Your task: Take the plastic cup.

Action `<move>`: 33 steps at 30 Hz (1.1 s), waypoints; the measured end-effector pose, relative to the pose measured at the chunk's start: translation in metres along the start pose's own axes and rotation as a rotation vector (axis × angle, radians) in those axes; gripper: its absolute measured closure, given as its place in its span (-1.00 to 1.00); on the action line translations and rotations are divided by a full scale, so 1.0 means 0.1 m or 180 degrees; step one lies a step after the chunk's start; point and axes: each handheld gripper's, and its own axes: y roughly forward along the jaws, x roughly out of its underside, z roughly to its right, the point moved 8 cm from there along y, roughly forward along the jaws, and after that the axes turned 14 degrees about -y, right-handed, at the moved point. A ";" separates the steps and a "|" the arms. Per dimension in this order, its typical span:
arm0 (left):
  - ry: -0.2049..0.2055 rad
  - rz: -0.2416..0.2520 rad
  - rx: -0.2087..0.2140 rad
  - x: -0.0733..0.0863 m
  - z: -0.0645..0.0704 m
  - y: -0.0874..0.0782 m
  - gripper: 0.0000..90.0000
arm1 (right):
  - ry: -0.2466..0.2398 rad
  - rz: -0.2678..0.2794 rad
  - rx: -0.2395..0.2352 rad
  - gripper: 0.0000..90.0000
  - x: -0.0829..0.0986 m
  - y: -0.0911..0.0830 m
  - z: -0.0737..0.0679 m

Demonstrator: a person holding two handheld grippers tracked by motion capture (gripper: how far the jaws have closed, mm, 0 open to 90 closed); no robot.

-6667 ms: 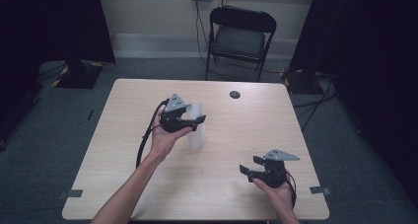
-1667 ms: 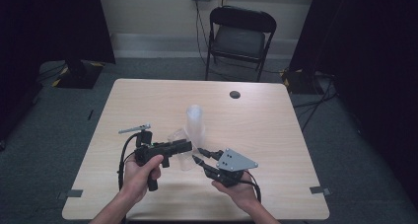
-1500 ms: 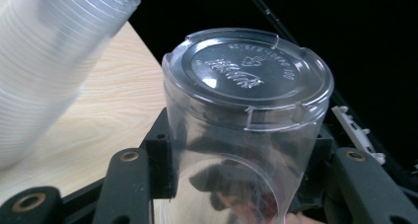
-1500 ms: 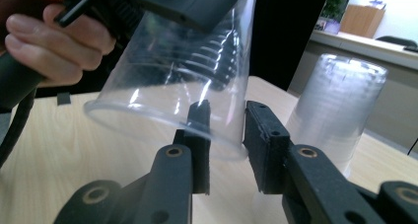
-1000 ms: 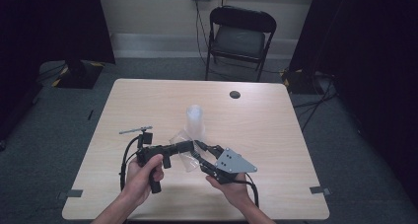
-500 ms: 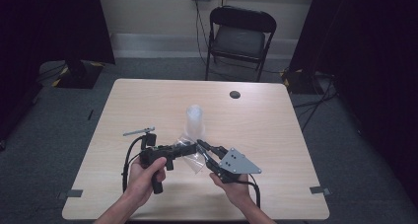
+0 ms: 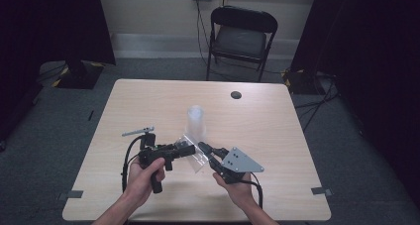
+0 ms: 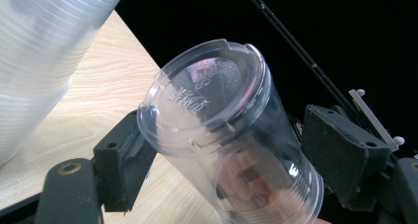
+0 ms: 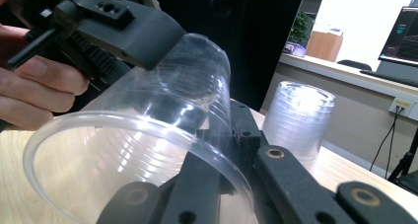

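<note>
The high view is dim and slightly soft, with even light on the bench (image 7: 277, 136) and near-black surroundings. In the left gripper view, highlights glint on the clear cup (image 8: 222, 135) between the tongs. Beyond the right tongs (image 9: 217, 194), a window is blown out white and blurred.

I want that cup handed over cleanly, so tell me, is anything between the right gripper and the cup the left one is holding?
Nothing visible. The cup lies tilted between both grippers: the left gripper clamps its base end, and the right gripper already has a jaw at its open rim. The stack of cups stands apart, behind.
</note>
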 end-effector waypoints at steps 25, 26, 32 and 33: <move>0.0534 0.0193 -0.0321 -0.14 -0.11 -0.23 -0.66 | 0.0617 -0.0454 -0.0251 1.00 0.22 0.02 0.11; 0.0569 0.0192 -0.0336 -0.15 -0.11 -0.24 -0.66 | 0.0637 -0.0494 -0.0264 1.00 0.24 0.02 0.11; 0.0892 0.0198 -0.0479 -0.13 -0.14 -0.25 -0.66 | 0.0924 -0.0742 -0.0387 1.00 0.35 0.03 0.13; 0.0892 0.0198 -0.0479 -0.13 -0.14 -0.25 -0.66 | 0.0924 -0.0742 -0.0387 1.00 0.35 0.03 0.13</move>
